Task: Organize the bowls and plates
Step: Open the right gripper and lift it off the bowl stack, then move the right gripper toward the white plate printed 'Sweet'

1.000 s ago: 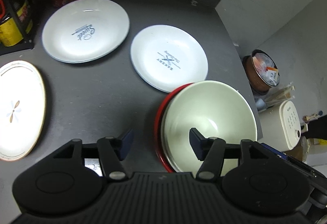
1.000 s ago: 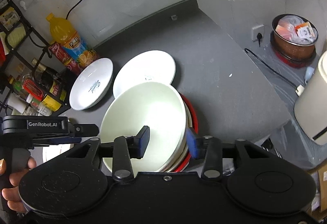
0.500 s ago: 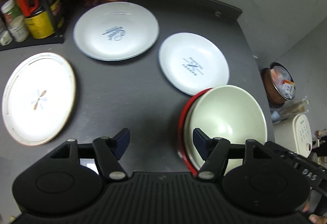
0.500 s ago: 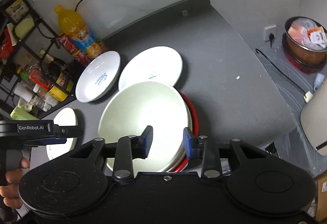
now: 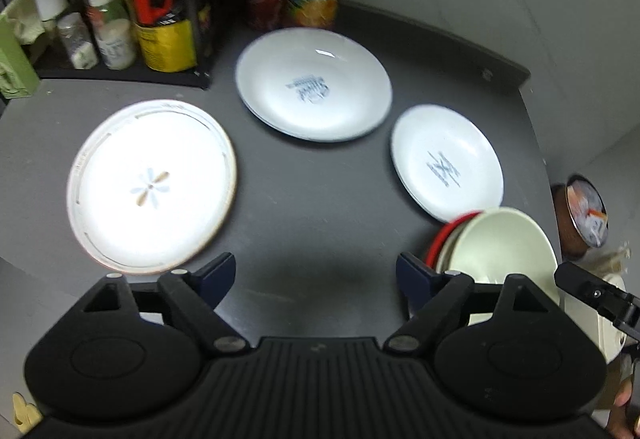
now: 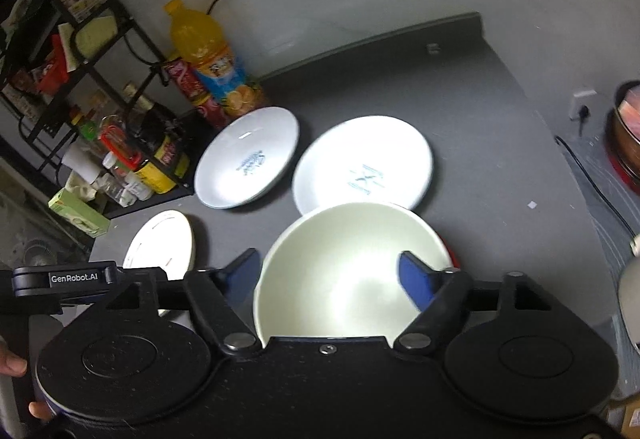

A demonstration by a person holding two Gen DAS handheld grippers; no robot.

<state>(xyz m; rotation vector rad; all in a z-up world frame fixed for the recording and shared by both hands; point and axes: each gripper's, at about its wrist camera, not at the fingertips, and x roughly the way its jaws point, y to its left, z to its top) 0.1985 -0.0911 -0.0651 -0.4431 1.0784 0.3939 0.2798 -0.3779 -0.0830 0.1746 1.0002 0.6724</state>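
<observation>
Dark countertop [image 5: 312, 199] holds cream bowl [image 6: 344, 263], mouth upward.

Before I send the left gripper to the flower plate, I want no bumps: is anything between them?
Nothing visible. The left gripper is open over bare counter, and the flower plate lies flat just ahead on its left side, apart from the logo plate and the rack behind it.

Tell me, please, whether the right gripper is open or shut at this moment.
Open. The right gripper has its blue pads spread wide on either side of the cream bowl, with neither pad visibly pressing on the rim.
</observation>
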